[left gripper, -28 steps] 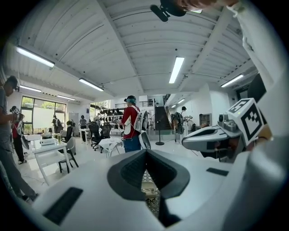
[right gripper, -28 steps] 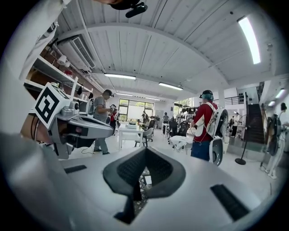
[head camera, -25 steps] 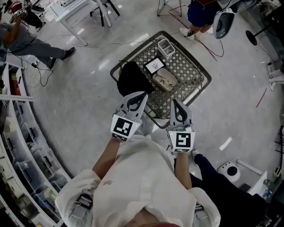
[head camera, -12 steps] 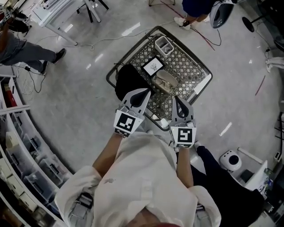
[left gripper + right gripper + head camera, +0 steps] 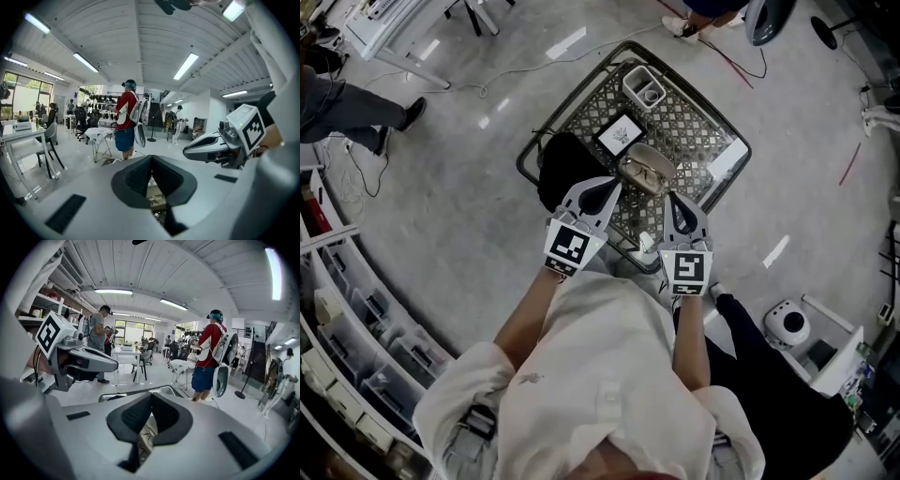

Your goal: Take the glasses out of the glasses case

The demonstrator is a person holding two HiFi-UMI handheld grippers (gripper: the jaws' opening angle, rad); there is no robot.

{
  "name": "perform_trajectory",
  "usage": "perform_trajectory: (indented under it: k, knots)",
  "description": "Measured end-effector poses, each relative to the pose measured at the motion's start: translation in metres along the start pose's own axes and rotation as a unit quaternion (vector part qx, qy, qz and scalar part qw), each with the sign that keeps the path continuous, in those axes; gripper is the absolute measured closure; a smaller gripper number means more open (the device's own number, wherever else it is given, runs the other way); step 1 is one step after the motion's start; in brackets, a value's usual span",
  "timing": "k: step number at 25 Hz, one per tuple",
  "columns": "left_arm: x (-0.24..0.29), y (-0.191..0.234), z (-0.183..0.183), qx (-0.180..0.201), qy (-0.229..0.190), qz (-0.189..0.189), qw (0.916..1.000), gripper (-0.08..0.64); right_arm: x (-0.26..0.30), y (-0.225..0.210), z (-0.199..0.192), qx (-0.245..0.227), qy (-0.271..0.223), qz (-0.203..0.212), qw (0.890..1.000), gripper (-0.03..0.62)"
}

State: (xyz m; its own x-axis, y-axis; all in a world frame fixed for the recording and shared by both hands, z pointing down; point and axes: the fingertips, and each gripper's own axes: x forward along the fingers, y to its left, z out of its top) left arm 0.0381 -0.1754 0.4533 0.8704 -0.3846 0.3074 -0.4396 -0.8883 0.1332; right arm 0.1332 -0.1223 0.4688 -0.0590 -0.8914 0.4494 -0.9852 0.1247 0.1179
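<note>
Near the middle of the mesh surface [image 5: 686,122] the case [image 5: 628,163] lies open, with the glasses [image 5: 649,175] inside it. A black cloth [image 5: 562,169] sits at the case's 9 o'clock, on the surface's edge. A white card [image 5: 619,134] lies at its 11 o'clock, and a small white bin [image 5: 637,81] stands farther off at 12 o'clock. A white sheet [image 5: 727,161] lies at 3 o'clock.

The left gripper [image 5: 612,186] hangs at the case's 8 o'clock, its tip just beside the case, between it and the cloth. Its jaws are pressed together with nothing between them. The right gripper [image 5: 672,198] hangs at the case's 5 o'clock, tip close to the case's near end. Its jaws are likewise together and empty. Both grippers point away from the person toward the case, and neither touches it as far as the head view shows.
</note>
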Motion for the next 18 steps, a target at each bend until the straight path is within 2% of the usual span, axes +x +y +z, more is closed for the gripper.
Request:
perform_trajectory:
  k: [8, 18]
  knots:
    - [0.028, -0.001, -0.027, -0.014, 0.028, 0.012, 0.9994, 0.546, 0.028, -0.015, -0.041, -0.007, 0.037, 0.035, 0.999, 0.584]
    - [0.049, -0.011, -0.06, -0.042, 0.058, 0.072, 0.9948, 0.546, 0.052, -0.019, -0.087, -0.019, 0.073, 0.12, 0.99, 0.584]
